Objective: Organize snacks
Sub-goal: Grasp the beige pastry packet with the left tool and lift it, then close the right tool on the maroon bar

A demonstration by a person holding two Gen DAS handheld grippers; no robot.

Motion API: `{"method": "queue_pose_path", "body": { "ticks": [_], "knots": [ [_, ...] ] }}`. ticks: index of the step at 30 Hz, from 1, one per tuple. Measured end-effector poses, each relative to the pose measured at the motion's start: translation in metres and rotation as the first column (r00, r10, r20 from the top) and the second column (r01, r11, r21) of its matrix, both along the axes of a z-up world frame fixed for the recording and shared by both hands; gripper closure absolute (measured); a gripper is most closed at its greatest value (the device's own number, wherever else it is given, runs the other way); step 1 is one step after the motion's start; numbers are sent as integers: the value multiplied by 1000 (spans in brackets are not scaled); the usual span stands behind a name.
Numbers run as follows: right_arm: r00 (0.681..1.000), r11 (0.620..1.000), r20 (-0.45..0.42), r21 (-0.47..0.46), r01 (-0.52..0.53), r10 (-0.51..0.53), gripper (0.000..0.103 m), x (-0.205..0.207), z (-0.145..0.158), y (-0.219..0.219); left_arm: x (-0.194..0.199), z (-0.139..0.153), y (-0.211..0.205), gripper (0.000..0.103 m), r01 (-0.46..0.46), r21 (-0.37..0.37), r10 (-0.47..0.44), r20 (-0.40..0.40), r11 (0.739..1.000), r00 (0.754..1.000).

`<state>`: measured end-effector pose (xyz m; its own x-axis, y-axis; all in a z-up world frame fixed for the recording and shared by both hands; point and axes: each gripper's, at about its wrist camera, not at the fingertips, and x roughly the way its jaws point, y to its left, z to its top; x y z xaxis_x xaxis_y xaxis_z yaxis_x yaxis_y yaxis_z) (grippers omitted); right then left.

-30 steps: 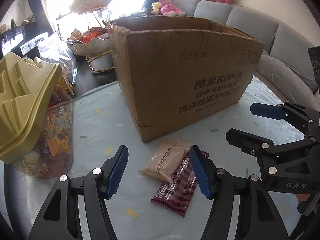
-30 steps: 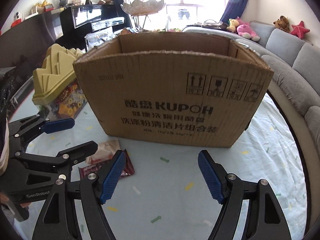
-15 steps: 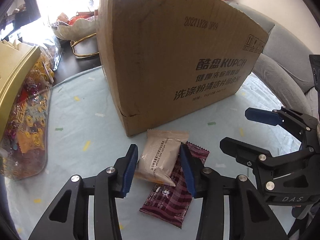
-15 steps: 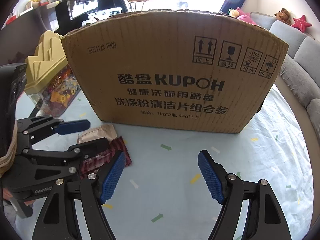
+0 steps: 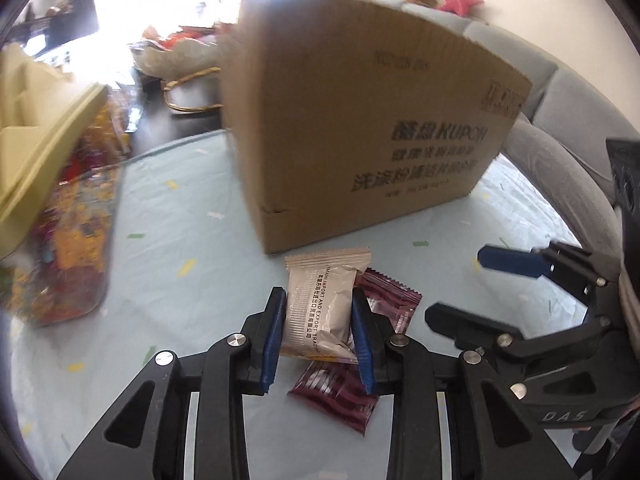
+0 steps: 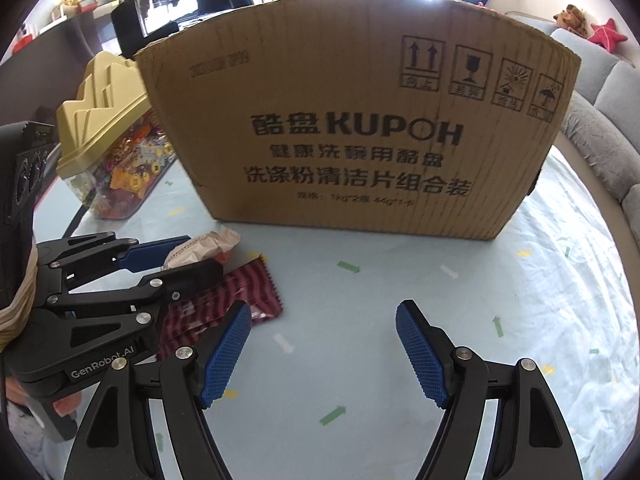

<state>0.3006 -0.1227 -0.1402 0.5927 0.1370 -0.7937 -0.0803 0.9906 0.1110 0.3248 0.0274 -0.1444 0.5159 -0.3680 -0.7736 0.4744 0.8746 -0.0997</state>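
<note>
Cardboard box close ahead of tongs

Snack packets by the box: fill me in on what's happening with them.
A person holds a gripper in each hand. The left gripper is closing its jaws on the beige packet, and its pads already touch both sides. That packet lies partly on a maroon packet, on the table just in front of the cardboard box. The right gripper hangs open over bare tablecloth, holding nothing.
</note>
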Motion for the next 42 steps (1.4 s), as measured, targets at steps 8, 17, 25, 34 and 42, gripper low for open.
{"method": "queue_pose_path", "body": {
  "ticks": [8,17,25,34,42],
  "knots": [
    [989,989,-12,23,-146,147,13,0,-1,29,-31,15,30,71,-167,84,160,89,982,983],
    [943,941,-10,-69,-332,332,7,-3,-3,67,-53,11,61,71,-273,69,267,86,960,960],
    [914,901,-9,-167,-401,405,2,12,-5,85,-51,1,62,71,-303,60,300,47,951,953],
    [918,916,-90,-82,-394,386,1,33,-25,83,-44,-2,58,71,-315,67,312,44,947,949],
    [929,924,-41,-104,-369,367,10,24,-26,85,-44,-5,58,71,-326,71,325,33,943,945]
  ]
}}
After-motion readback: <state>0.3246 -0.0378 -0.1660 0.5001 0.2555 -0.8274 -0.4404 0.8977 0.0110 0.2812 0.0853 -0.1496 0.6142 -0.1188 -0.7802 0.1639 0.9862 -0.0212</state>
